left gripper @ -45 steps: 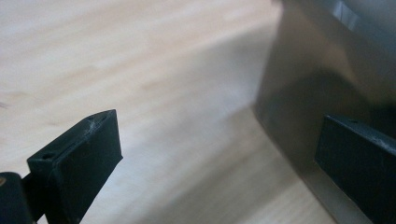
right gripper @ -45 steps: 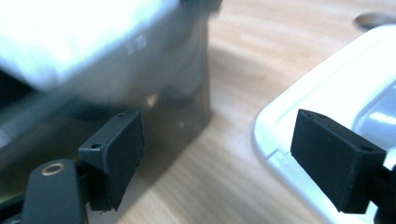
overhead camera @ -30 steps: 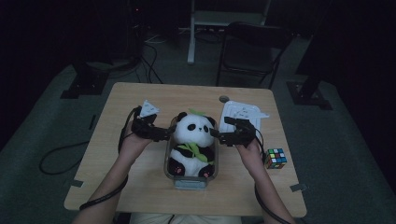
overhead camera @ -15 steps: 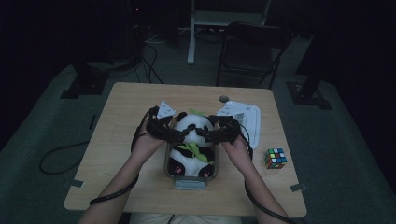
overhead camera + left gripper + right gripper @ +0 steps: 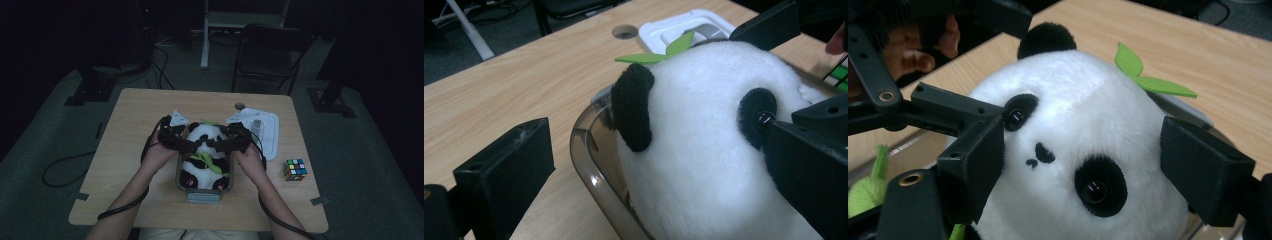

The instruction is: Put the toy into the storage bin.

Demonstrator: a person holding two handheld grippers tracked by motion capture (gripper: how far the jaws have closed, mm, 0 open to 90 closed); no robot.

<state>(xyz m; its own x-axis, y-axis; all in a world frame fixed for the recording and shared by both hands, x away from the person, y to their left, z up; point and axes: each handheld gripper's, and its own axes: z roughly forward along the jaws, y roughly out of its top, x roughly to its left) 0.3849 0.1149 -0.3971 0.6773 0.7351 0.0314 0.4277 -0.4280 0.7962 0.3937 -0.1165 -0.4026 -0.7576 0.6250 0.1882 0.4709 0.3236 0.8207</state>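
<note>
Panda-shaped black-and-white plush toy (image 5: 204, 159) sits in a clear, smoky plastic tub (image 5: 202, 192) near the front edge of the pale wooden table (image 5: 125, 130), about midway between its left and right edges, with its head toward the back edge and its black feet toward the front. Green felt leaves show on its belly and a green leaf sprig (image 5: 659, 52) stands up behind its head. Both hand-held grippers meet at the toy's head. In its own view the left gripper (image 5: 659, 165) has its jaws spread wide: one black jaw hangs over bare tabletop outside the tub's rim, the other lies against the panda's face at the black eye patch. In its own view the right gripper (image 5: 1098, 165) straddles the head with its jaws apart, one pad touching the face beside an eye and the other close by the opposite cheek; whether that one touches, I cannot tell. A white plastic lid (image 5: 262, 131) lies toward the back right corner, and a multicoloured puzzle cube (image 5: 294, 169) rests near the right edge.
</note>
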